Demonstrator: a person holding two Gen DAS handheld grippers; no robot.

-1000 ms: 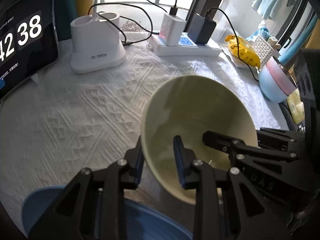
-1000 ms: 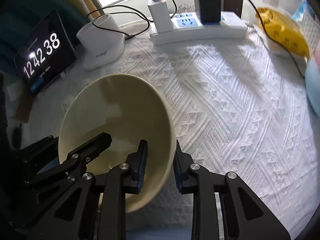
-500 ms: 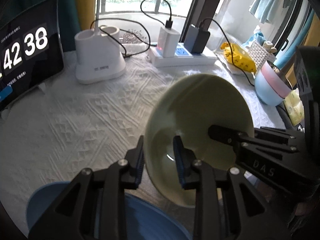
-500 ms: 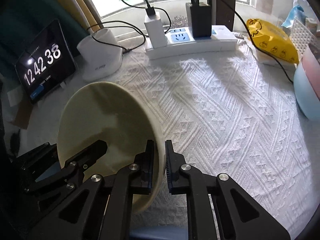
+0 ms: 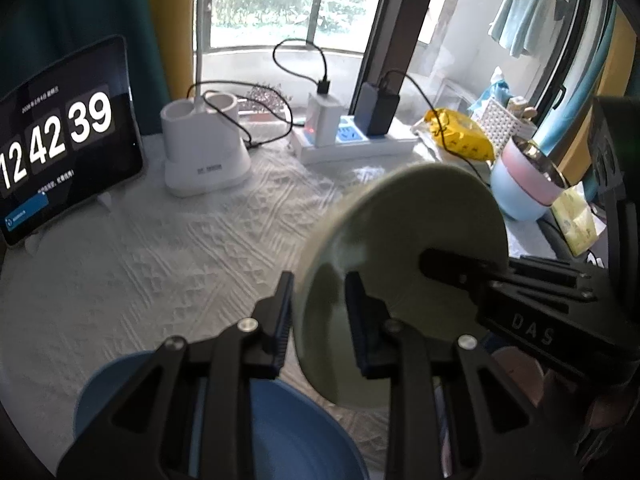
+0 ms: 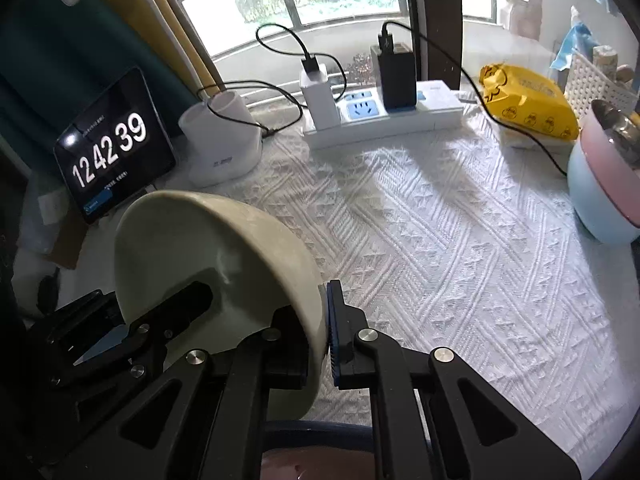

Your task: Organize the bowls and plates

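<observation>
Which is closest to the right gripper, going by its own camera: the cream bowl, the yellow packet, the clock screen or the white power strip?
1. cream bowl: held at its rim in the right gripper.
2. clock screen: farther back on the left.
3. white power strip: far edge, centre.
4. yellow packet: far right; too close to call against the strip.

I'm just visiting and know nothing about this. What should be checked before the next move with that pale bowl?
1. Right tool clamped on the pale cream ceramic bowl's rim: ok.
2. Left tool gripping too: cannot tell; its fingers straddle the rim.
3. Bowl empty: ok.
4. Bowl level: not ok, steeply tilted.
5. Black cable beside the stacked pink and light-blue bowls away from both tools: ok.
</observation>
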